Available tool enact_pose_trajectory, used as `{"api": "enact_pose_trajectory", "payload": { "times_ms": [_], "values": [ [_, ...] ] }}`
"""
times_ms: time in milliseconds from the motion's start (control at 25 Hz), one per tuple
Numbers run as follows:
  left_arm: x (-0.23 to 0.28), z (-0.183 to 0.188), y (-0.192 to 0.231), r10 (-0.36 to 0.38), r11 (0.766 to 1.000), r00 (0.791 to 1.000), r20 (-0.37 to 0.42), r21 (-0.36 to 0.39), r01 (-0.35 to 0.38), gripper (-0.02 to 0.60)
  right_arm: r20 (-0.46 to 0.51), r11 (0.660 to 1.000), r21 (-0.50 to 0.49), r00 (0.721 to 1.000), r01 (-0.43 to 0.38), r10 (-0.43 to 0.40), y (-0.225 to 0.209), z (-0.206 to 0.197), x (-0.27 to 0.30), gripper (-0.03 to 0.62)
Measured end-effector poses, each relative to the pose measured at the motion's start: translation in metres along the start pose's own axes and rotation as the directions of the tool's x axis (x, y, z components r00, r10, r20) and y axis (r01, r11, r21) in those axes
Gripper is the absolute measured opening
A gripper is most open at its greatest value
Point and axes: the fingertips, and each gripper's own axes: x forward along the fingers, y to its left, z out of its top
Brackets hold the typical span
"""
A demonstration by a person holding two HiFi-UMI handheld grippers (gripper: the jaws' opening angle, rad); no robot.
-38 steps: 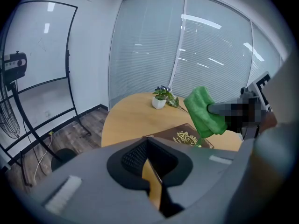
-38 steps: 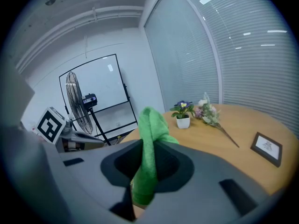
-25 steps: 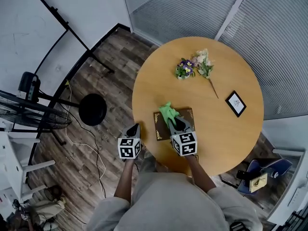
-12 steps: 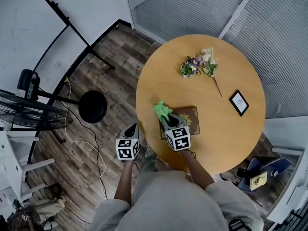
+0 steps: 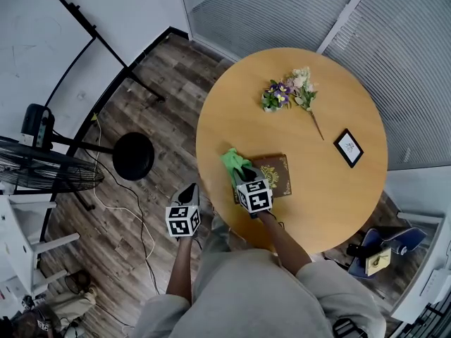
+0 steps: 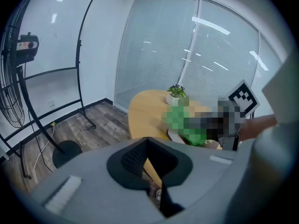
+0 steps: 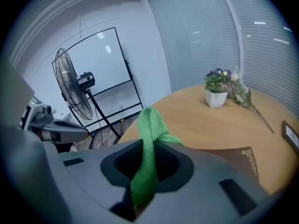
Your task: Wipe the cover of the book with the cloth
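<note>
A brown book with gold ornament lies on the round wooden table, near its front edge. My right gripper is shut on a green cloth at the book's left edge, and the cloth spills onto the tabletop there. In the right gripper view the cloth stands up between the jaws, with the book to the right. My left gripper hangs off the table's left side over the floor, jaws together and empty.
A small potted flower and a loose sprig lie at the table's far side, and a small framed picture at its right. On the floor to the left are a fan, a black round base and cables. A chair stands at the lower right.
My right gripper has dragged the cloth leftward over the cover, from the book's middle to its left edge. The left gripper has stayed beside the table.
</note>
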Motion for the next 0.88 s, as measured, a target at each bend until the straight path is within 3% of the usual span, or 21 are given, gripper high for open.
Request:
{"api": "enact_pose_trajectory", "payload": {
  "times_ms": [880],
  "values": [
    [0.023, 0.010, -0.038, -0.055, 0.997, 0.998, -0.015, 0.050, 0.056, 0.006, -0.019, 0.997, 0.054, 0.998, 0.056, -0.055, -0.046, -0.018, -0.013, 0.071]
  ]
}}
